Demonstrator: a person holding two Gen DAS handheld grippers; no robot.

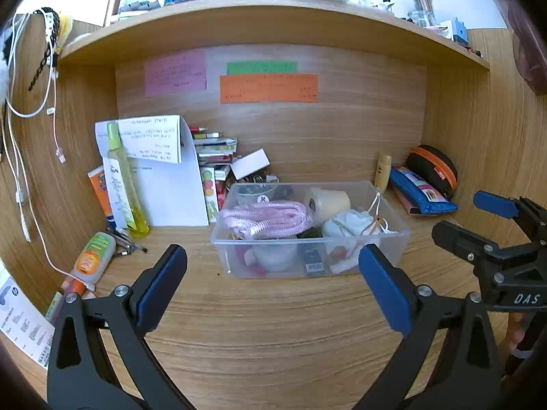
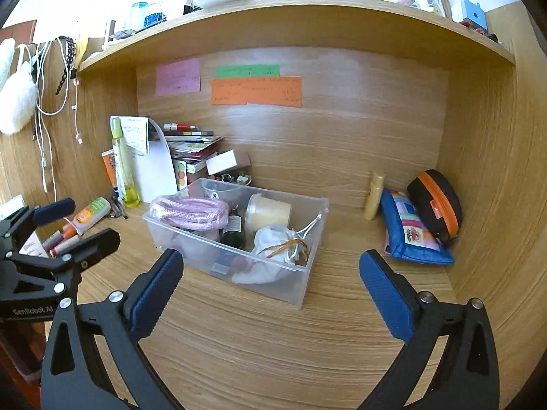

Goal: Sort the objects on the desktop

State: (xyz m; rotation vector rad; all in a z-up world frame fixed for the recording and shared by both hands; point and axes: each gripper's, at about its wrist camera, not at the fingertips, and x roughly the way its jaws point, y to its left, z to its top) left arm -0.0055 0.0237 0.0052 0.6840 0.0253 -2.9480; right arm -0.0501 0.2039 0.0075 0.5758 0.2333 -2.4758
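A clear plastic bin sits mid-desk with a pink rope coil, a cream roll, a white drawstring pouch and a dark bottle inside. My left gripper is open just in front of the bin, with nothing between its blue pads. My right gripper is also open and holds nothing, close to the bin's near corner. Each gripper shows in the other's view, the right gripper at the right edge and the left gripper at the left edge.
A blue pouch, a black-and-orange case and a small yellow bottle lie at the back right. At the left are a tall yellow spray bottle, an orange-capped bottle, pens, papers and stacked books. A shelf hangs overhead.
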